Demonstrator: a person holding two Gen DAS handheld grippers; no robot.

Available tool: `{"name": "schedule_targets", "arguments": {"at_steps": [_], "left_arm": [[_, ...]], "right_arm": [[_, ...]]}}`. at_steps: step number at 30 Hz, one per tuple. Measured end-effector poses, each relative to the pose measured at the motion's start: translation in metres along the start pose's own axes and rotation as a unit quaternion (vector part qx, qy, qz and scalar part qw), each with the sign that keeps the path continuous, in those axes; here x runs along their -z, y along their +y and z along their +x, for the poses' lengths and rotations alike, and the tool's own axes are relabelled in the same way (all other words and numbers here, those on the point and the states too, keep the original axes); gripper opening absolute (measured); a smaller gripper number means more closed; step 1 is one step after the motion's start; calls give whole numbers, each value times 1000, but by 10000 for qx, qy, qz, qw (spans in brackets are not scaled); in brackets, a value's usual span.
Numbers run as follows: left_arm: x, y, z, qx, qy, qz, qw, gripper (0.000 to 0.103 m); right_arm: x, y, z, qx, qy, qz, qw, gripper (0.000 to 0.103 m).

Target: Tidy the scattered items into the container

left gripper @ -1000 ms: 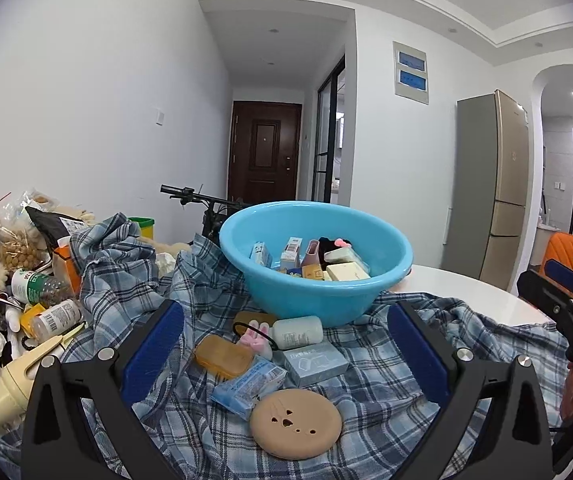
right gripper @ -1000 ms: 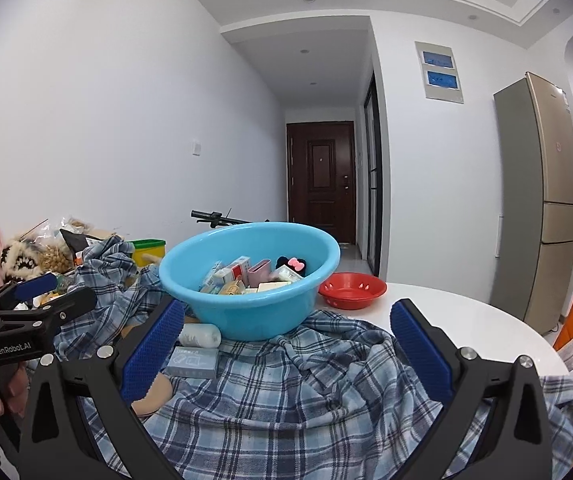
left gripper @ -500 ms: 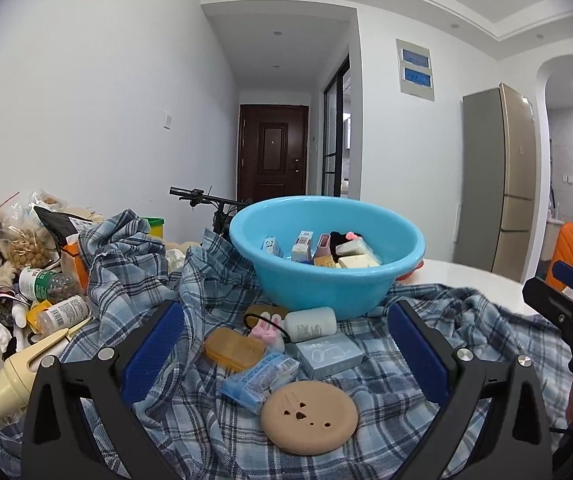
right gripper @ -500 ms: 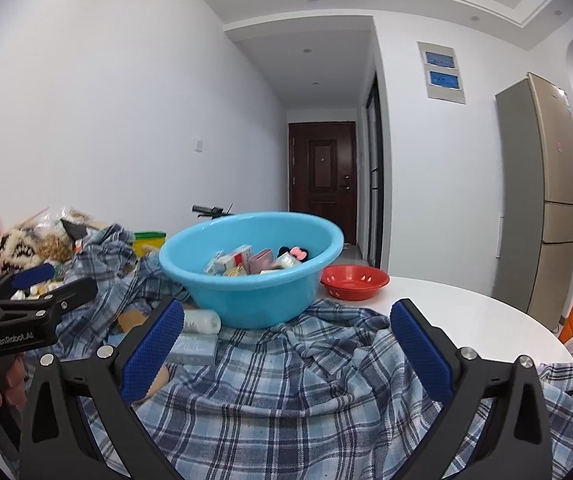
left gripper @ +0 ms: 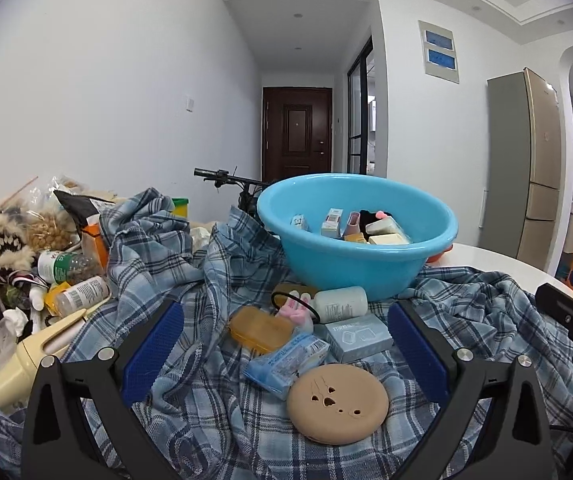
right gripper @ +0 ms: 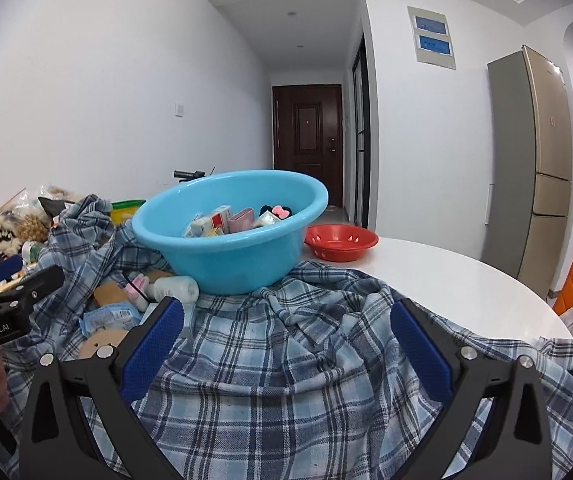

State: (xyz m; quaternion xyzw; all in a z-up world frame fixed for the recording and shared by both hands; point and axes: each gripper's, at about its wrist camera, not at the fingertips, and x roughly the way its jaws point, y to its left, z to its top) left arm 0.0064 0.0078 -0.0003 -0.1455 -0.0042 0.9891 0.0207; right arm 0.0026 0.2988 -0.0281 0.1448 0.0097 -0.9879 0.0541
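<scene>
Glossy plastic basin (left gripper: pixel 356 264) on soft plaid cloth (left gripper: pixel 214 420); smooth white tabletop (right gripper: pixel 446 280).

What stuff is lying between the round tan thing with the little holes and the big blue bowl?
In the left wrist view, between the tan disc and the blue basin lie a blue packet, a grey-blue box and a white bottle.

You're in a home. A fridge (left gripper: pixel 534 168), a hallway entrance door (left gripper: pixel 297 132) and a cluttered dining table (right gripper: pixel 438 276) show it.
</scene>
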Motion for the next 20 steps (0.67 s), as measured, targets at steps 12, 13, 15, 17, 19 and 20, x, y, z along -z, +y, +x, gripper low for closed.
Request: {"name": "schedule_targets", "arguments": {"at_steps": [12,13,15,17,19,20], "left_arm": [[1,3,5,-97,98,-34,9999,103],[1,3,5,-91,108,-35,9999,103],[1,3,4,-83,89,-29,9999,103],[1,2,3,-76,59,-16,10000,103],[1,2,3,-73,58,-13,10000,103],[1,2,3,-73,62,-18,10000,103]], "right_arm": [[0,0,1,38,57,-17,10000,103],[0,0,1,39,52,-18,10000,103],[0,1,1,43,44,-20,10000,103],[0,0,1,47,48,-13,10000,103],[0,1,1,63,44,-12,10000,103],[0,1,1,68,41,-14,10000,103]]}}
